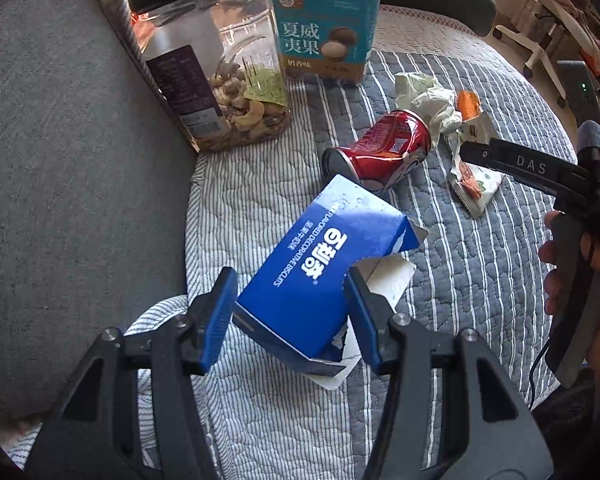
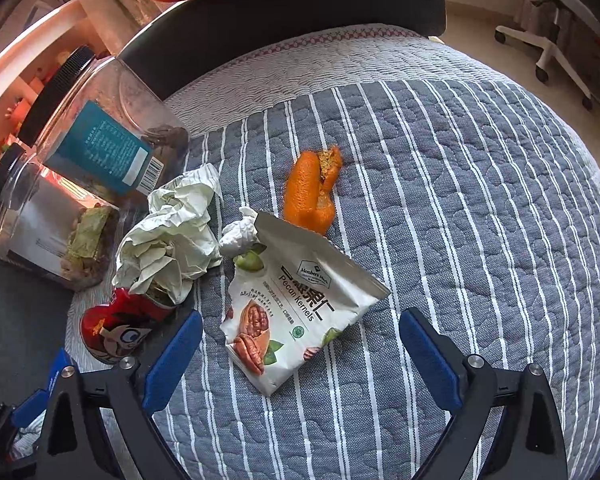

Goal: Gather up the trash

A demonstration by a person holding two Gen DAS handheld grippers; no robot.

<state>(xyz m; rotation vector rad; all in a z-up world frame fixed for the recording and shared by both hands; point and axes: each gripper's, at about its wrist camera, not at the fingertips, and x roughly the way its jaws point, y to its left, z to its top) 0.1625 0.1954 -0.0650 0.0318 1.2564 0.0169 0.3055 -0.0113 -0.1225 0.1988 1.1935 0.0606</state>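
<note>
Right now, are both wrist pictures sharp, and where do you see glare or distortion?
Left wrist view: sharp; sunlight whitens the upper part of the blue cardboard biscuit box. Right wrist view: sharp; fisheye bends the stripes of the grey quilted cover; warm overexposure behind the clear plastic jars.

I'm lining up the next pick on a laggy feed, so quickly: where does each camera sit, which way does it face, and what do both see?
Left wrist: on the left tongs, looking steeply down at the striped quilt; its blue pads clamp the blue biscuit box. The right tongs and hand show at the right edge.
Right wrist: on the right tongs, looking steeply down, spread open over the pecan bag; only its own fingers show clearly.
Shared: red can, crumpled paper, orange peel, both jars, the bag.
</note>
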